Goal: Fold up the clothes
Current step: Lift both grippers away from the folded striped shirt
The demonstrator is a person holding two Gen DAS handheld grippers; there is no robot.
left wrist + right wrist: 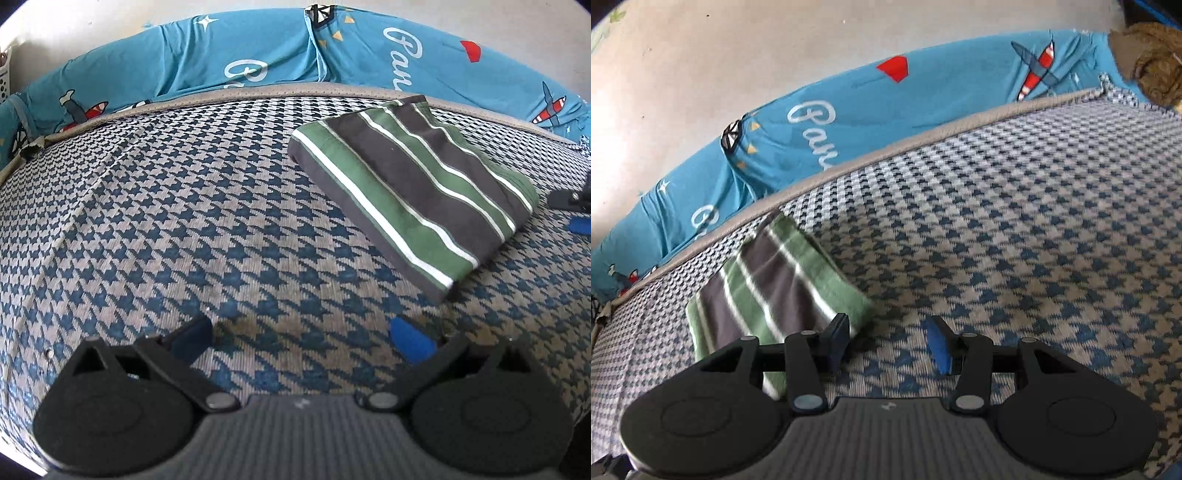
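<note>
Left gripper point(299, 338) first: jaws wide apart with nothing between them, hovering over bare houndstooth bed cover point(166, 221). Fine to leave there, just keep clear of the stack.

Folded striped shirt point(410, 192) next: green, grey and white stripes, already a tidy rectangle, lying flat on the bed toward the far edge, near the blue cartoon sheet point(258, 48) bunched along the wall. Looks like the folding itself is done, so probably down to a last tidy or backing off to fetch another piece.

Right gripper point(888, 343) last: jaws parted about halfway, nothing pinched, left pad just over the shirt's near corner in its own view, though hard to say if touching or only above. Worth lifting straight away rather than dragging sideways, otherwise easy to snag that corner and flip the top layer open. If squaring up the edge, better to press down gently and flat, no pinching.
</note>
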